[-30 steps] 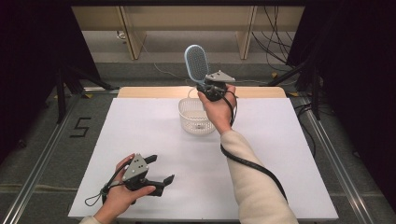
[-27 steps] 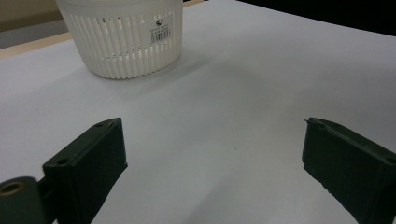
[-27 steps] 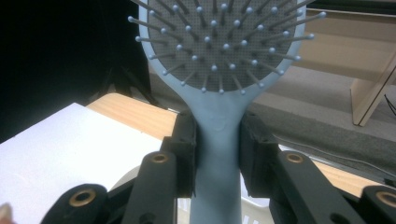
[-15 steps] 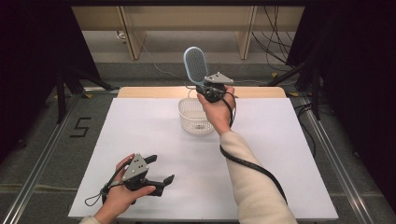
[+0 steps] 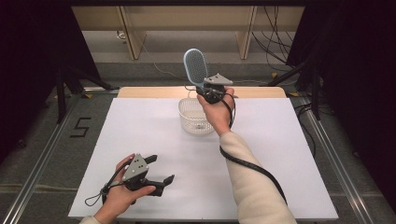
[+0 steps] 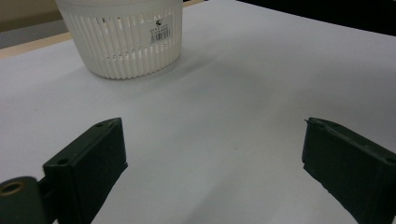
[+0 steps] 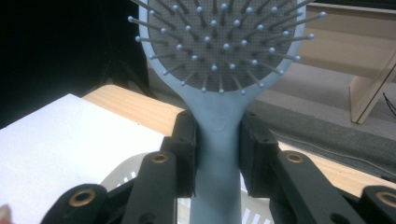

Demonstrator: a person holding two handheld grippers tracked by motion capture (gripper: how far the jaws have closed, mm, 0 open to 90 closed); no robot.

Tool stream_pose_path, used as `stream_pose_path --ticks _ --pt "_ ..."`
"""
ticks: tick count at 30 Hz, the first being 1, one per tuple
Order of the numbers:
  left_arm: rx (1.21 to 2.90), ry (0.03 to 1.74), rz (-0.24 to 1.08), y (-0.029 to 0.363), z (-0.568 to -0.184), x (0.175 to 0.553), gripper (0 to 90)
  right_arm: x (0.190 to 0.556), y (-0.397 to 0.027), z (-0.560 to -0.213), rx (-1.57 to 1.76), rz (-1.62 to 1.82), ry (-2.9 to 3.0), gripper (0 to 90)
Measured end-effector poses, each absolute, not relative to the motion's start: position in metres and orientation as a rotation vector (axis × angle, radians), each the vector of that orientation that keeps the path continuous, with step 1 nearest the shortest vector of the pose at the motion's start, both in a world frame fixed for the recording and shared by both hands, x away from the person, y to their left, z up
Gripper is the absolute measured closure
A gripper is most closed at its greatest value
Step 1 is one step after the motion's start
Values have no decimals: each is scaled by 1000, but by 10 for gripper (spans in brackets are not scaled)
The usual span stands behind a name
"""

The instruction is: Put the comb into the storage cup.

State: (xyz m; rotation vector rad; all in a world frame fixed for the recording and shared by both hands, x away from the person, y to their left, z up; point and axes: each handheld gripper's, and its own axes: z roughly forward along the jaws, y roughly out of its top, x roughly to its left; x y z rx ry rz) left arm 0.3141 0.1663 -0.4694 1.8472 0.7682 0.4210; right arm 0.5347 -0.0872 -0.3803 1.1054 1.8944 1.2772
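My desk (image 5: 289,154) is covered by a white sheet with little on it, and nothing stands between my 2 grippers and the white slatted basket (image 5: 195,116) near its far edge. Behind the desk I see a strip of bare wood, then pale wooden furniture legs and loose cables on the floor; to the left of the desk the floor carries a dark marking that reads 5 (image 5: 80,127). My right gripper (image 5: 211,91) is raised just above the basket's far rim, jaws clamped on the handle of a light blue hairbrush (image 5: 195,68), which stands upright with its head uppermost; in the right gripper view the bristles (image 7: 219,42) face my camera and the handle sits squarely between the 2 pads. I cannot tell from here whether the basket holds anything. In the left gripper view the basket wall bears a small white barcode sticker (image 6: 160,31), its print too small for me to read. My left gripper (image 5: 159,173) rests low at the desk's near left, jaws spread wide with nothing between them.
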Motion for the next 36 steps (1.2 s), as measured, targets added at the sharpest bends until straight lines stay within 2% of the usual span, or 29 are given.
stream_pose_path --ticks 36 --pt "1846 769 419 166 -469 314 60 536 -87 -390 1122 1257 1896 702"
